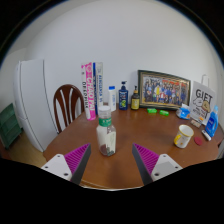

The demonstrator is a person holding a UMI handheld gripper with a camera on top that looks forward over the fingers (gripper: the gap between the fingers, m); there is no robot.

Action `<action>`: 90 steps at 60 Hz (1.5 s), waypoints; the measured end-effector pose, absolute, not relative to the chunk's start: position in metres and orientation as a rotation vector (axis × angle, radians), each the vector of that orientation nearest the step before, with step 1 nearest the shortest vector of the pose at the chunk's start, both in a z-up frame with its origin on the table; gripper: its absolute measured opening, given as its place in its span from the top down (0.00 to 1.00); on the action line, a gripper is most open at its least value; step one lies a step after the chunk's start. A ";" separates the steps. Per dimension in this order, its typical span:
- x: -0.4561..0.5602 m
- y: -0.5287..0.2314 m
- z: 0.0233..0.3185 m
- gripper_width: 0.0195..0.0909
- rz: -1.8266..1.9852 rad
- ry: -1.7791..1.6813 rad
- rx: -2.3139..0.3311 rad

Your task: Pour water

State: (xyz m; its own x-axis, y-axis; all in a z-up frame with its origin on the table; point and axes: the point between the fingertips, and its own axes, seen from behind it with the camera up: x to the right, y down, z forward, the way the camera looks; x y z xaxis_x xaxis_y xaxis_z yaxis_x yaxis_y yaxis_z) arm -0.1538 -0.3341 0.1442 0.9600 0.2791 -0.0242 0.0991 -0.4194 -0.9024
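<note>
Wooden counter [120,165], round edge. Rear row along wall, L to R: upright books [92,77], dark bottle w/ blue label [123,96], framed photo [164,90], white gift bag [204,100]. Green items [158,111] lie in front of frame. Wooden chair [66,104] at counter's left side, white cabinet [36,100] beyond it.

"GIFT" on white bag [204,99] at table's far right edge (lower lines unreadable), pink book [88,77] spine text illegible

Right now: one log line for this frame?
task: pour water | gripper: open, empty | bottle: upright, just ahead of fingers | cup: upright on table
</note>
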 end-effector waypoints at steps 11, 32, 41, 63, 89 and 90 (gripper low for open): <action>-0.184 -0.258 0.094 0.07 0.152 -0.281 -1.994; -0.205 -0.203 0.062 0.13 0.135 -0.274 -1.982; -0.218 -0.198 0.057 0.40 0.206 -0.247 -1.984; -0.221 -0.196 0.058 0.67 0.228 -0.245 -1.965; -0.175 -0.162 0.219 0.71 0.824 0.184 -1.816; -0.168 -0.159 0.225 0.71 0.865 0.222 -1.805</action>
State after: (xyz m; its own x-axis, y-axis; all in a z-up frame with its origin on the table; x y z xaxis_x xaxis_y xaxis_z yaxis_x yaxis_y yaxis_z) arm -0.1685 -0.1589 0.2252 0.7188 0.2467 -0.6499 -0.5293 -0.4119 -0.7418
